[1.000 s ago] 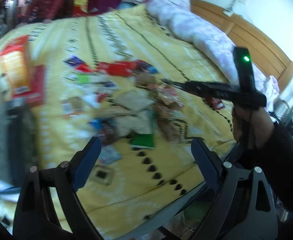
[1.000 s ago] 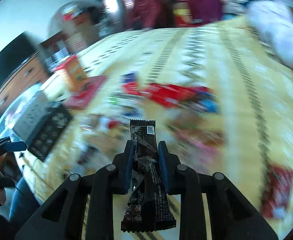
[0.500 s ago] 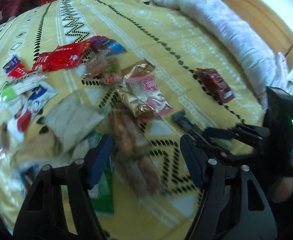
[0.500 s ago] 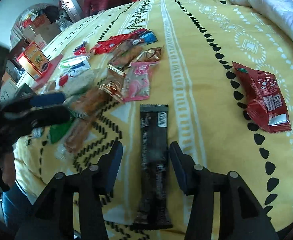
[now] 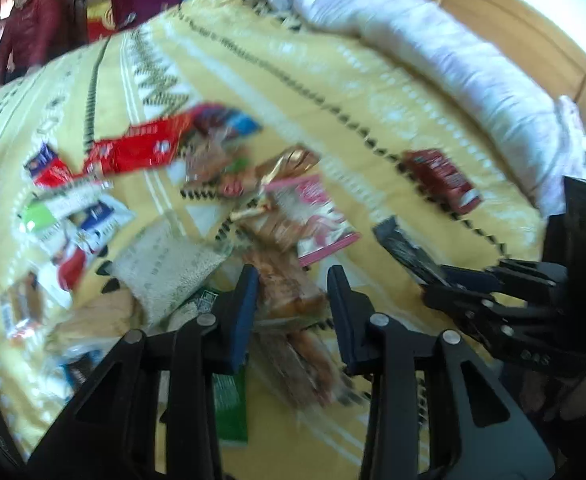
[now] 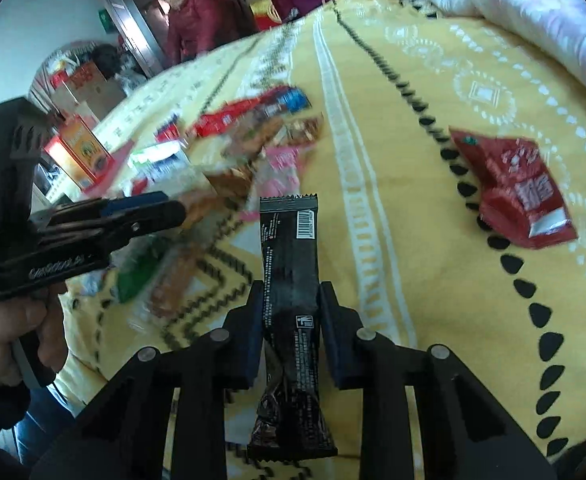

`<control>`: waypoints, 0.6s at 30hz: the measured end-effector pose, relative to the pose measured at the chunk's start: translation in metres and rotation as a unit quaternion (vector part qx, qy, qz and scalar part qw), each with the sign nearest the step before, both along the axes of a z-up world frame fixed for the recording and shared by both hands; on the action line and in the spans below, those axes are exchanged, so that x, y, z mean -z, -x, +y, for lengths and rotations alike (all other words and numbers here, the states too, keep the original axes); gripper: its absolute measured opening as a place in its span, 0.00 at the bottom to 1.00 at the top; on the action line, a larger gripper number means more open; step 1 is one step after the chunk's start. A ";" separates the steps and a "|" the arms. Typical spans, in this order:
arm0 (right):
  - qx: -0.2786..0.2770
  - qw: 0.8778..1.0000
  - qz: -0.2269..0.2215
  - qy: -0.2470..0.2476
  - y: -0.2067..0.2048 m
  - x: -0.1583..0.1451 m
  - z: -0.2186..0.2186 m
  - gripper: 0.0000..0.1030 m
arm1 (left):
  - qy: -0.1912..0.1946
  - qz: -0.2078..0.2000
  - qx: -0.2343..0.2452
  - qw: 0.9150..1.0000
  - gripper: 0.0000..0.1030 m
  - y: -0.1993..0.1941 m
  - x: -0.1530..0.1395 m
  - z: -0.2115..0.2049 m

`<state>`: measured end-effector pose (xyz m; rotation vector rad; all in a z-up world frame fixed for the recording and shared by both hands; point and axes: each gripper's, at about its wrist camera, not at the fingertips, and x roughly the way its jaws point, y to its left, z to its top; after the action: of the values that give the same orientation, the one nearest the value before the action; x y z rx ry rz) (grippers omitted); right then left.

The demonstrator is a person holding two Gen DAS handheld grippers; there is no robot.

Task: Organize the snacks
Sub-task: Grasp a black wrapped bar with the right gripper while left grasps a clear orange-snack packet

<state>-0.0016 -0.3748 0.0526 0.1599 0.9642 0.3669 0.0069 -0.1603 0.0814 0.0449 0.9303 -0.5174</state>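
Left gripper (image 5: 293,292) low over the snack pile on the yellow bedspread (image 5: 333,92), jaws closing around a long brown snack packet (image 5: 293,320) that lies between them. The frame is blurred, so I can't confirm pad contact; looks like a small gap on the right side. Pile to its left: grey-white packet (image 5: 165,264), red packet (image 5: 137,152), green packet (image 5: 229,396) partly under the left finger. Pink packet (image 5: 317,216) just beyond the brown one.

Right gripper (image 6: 289,300) clamped on a black snack bar (image 6: 289,248), pads pressing both long edges, bar pointing away along the fingers, over the bedspread right of the pile. Dark red pouch (image 6: 513,192) lies well apart, further right.
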 end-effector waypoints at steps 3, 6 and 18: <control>-0.005 1.000 -0.015 -0.003 0.003 -0.014 0.005 0.28 | 0.010 -0.006 0.004 1.000 0.35 0.010 -0.011 0.007; -0.010 1.000 -0.016 -0.012 0.005 -0.021 0.010 0.28 | 0.010 0.013 0.006 1.000 0.35 0.022 -0.003 0.015; -0.023 0.998 0.053 -0.002 0.016 0.020 0.020 0.32 | -0.017 0.051 -0.007 0.999 0.39 0.050 0.033 0.029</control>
<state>-0.0174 -0.3552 0.0330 0.1624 1.0737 0.4054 -0.0431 -0.1311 0.0482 0.0434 1.0382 -0.4942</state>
